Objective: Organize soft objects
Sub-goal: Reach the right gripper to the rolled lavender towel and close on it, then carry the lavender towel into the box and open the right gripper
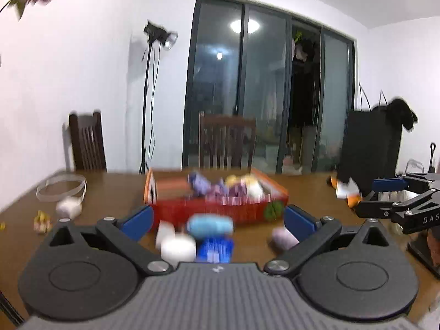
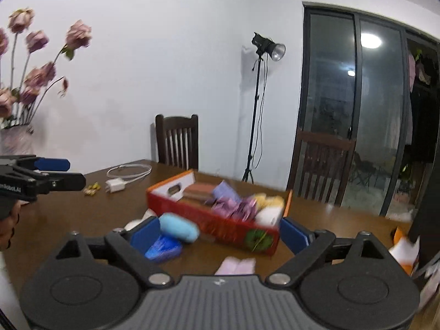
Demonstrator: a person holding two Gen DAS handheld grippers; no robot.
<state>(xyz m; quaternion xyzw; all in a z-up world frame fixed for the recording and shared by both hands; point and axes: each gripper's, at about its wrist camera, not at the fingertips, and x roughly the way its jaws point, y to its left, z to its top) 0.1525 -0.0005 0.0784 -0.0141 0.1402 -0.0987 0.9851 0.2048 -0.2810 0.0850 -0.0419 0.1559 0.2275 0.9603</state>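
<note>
A red box [image 1: 220, 210] [image 2: 220, 224] on the wooden table holds several soft purple, yellow and white things. In front of it lie a light blue soft roll [image 1: 210, 225] [image 2: 180, 229], a dark blue packet [image 1: 216, 249] [image 2: 163, 249], a white soft piece [image 1: 177, 249] and a pale pink piece [image 1: 283, 238] [image 2: 238, 265]. My left gripper [image 1: 218, 221] is open and empty above these loose things. My right gripper [image 2: 218, 233] is open and empty, facing the box. Each gripper also shows at the edge of the other's view, the right one [image 1: 385, 195] and the left one [image 2: 63, 173].
A white cable coil [image 1: 62, 187] [image 2: 129, 170], a white charger [image 2: 115, 185], a white lump [image 1: 68, 206] and small sweets [image 1: 41, 221] [image 2: 92, 188] lie on the left. Orange-white packets [image 1: 348, 191] [image 2: 404, 250] lie on the right. Chairs [image 1: 227, 140] stand behind; a flower vase [image 2: 16, 140] stands at the left.
</note>
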